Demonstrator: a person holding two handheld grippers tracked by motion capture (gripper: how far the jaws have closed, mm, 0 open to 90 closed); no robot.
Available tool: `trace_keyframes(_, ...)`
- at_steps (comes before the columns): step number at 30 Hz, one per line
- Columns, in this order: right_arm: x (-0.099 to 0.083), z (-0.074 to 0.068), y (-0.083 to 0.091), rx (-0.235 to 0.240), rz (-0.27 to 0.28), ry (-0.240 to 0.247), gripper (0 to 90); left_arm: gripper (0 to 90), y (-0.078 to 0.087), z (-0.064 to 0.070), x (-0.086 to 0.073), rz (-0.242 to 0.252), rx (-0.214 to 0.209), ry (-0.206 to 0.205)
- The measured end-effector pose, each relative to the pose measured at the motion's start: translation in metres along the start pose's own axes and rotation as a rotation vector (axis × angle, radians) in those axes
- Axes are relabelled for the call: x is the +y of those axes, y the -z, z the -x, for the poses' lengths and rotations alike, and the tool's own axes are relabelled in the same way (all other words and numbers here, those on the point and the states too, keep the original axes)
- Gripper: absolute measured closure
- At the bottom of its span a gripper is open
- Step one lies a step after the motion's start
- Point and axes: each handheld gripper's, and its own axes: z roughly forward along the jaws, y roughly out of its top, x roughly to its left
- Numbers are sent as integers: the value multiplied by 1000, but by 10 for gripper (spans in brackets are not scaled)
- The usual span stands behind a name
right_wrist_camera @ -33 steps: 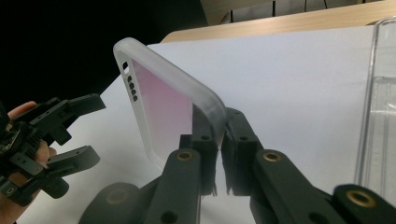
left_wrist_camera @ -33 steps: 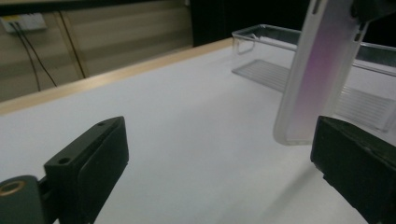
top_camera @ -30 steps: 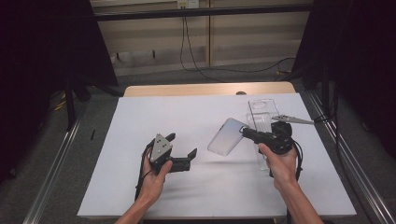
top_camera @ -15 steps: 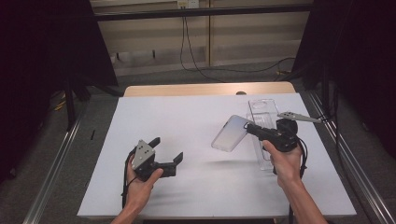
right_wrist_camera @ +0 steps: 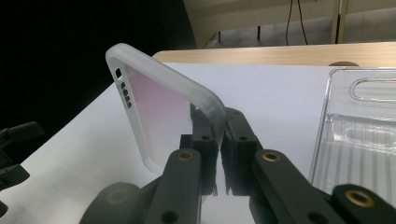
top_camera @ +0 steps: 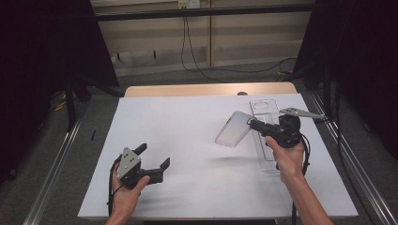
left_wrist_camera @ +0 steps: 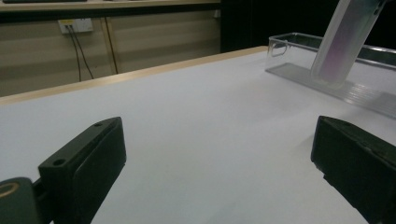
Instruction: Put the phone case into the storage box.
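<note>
A translucent, frosted phone case (top_camera: 233,130) hangs tilted above the white table, pinched at one edge by my right gripper (top_camera: 252,124), which is shut on it. In the right gripper view the case (right_wrist_camera: 159,112) rises up and to the left from between the jaws (right_wrist_camera: 218,126), its speaker holes facing the camera. My left gripper (top_camera: 154,155) rests low at the table's front left, jaws wide open with nothing between them (left_wrist_camera: 215,163). From there the case (left_wrist_camera: 343,39) shows at far right above a clear tray.
A clear plastic tray (top_camera: 263,104) lies on the table just right of the held case, also seen in the gripper views (right_wrist_camera: 364,130) (left_wrist_camera: 299,51). White sheet (top_camera: 187,126) covers the table; a wooden edge (top_camera: 206,89) runs along the back.
My left gripper has drawn back to the left and toward the near edge, still open. The right gripper with the case has shifted slightly right and up.
</note>
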Motion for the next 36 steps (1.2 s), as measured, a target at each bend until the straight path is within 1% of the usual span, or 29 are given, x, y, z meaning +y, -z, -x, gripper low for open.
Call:
trace_keyframes(5, 2, 3, 0, -12, -2, 0, 848, 33, 9, -4, -6, -15, 11, 1)
trace_keyframes(6, 2, 4, -1, -16, -3, 0, 848, 33, 10, -5, -6, -10, 14, 3)
trace_keyframes(10, 5, 5, -1, -22, -4, 9, 848, 33, 19, -10, -11, -18, 34, -1)
trace_keyframes(11, 7, 5, -1, -25, -4, 10, 848, 34, 21, -12, -12, -14, 40, 2)
trace_keyframes(13, 9, 5, -1, -26, -1, 15, 848, 34, 23, -14, -13, -9, 51, 21)
trace_keyframes(14, 11, 6, -2, -27, 1, 16, 848, 41, 25, -17, -13, 15, 77, 30)
trace_keyframes(16, 12, 7, -2, -30, 1, 16, 848, 41, 24, -17, -13, 24, 84, 34)
trace_keyframes(18, 13, 7, -2, -32, 1, 17, 848, 41, 23, -18, -13, 24, 82, 36)
trace_keyframes(19, 14, 8, -2, -36, 6, 20, 848, 41, 23, -18, -14, 24, 78, 44)
trace_keyframes(22, 19, 11, 2, -38, 26, 17, 848, 40, 25, -17, -14, 18, 84, 38)
trace_keyframes(25, 23, 14, 1, -41, 39, 12, 848, 38, 26, -17, -14, 14, 86, 55)
trace_keyframes(27, 25, 17, 0, -47, 36, 19, 848, 37, 26, -16, -13, -5, 63, 84)
trace_keyframes(28, 25, 17, 0, -47, 36, 19, 848, 37, 25, -14, -13, -5, 55, 88)
trace_keyframes(29, 26, 18, -1, -48, 38, 17, 848, 36, 25, -13, -13, -9, 52, 57)
trace_keyframes(30, 27, 19, -2, -51, 43, 17, 848, 36, 24, -12, -13, -13, 58, 36)
trace_keyframes(31, 29, 20, -2, -51, 46, 16, 848, 36, 24, -12, -13, -10, 58, 36)
trace_keyframes(32, 30, 21, -2, -51, 50, 17, 848, 36, 24, -13, -13, -6, 57, 44)
trace_keyframes(34, 33, 21, -2, -55, 56, 21, 848, 48, 24, -16, -14, 6, 75, 64)
trace_keyframes(36, 37, 22, 0, -60, 62, 27, 848, 47, 25, -19, -16, -2, 94, 72)
